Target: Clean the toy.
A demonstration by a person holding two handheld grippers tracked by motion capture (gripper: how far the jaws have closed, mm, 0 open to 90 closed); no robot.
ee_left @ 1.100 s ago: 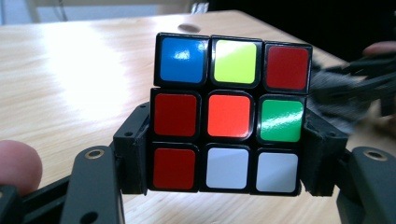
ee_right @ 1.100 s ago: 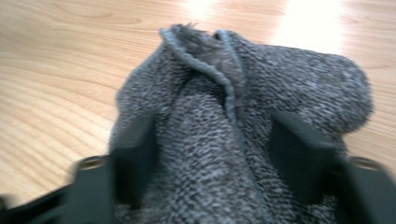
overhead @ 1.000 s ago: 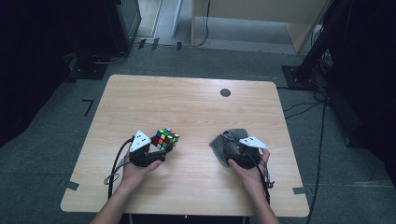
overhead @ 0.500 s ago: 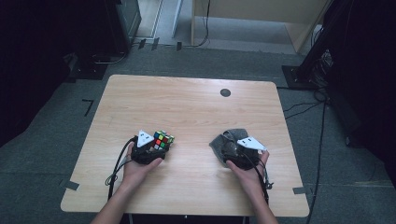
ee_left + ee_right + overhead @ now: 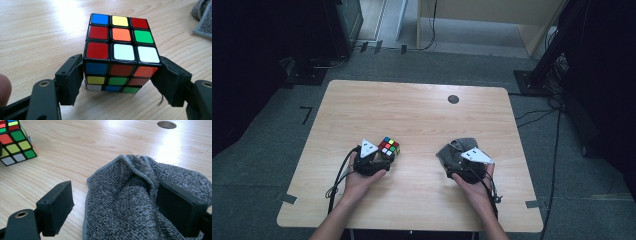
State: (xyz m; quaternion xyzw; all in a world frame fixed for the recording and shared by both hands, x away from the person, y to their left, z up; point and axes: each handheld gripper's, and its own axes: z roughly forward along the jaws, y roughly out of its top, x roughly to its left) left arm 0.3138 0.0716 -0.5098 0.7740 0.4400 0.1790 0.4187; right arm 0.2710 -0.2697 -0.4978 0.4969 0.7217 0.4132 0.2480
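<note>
So on the left side the left gripper (image 5: 120, 82) has its jaws around the puzzle cube (image 5: 120, 52), which sits flat on the desk (image 5: 422, 107) near the front edge. The pads look like they're touching both side faces, so I'd call it grasping the cube, but only low on the near corner. If it's going to be lifted, I'd push in a bit deeper first so the pads sit on the middle layer and it doesn't twist or pop out. Over on the right, the right gripper (image 5: 125, 207) is spread wide with the grey towel (image 5: 140, 202) bunched between the jaws, one pad not touching yet. Best to close on the thick fold, not the loose hem, and keep it well apart from the cube.
</note>
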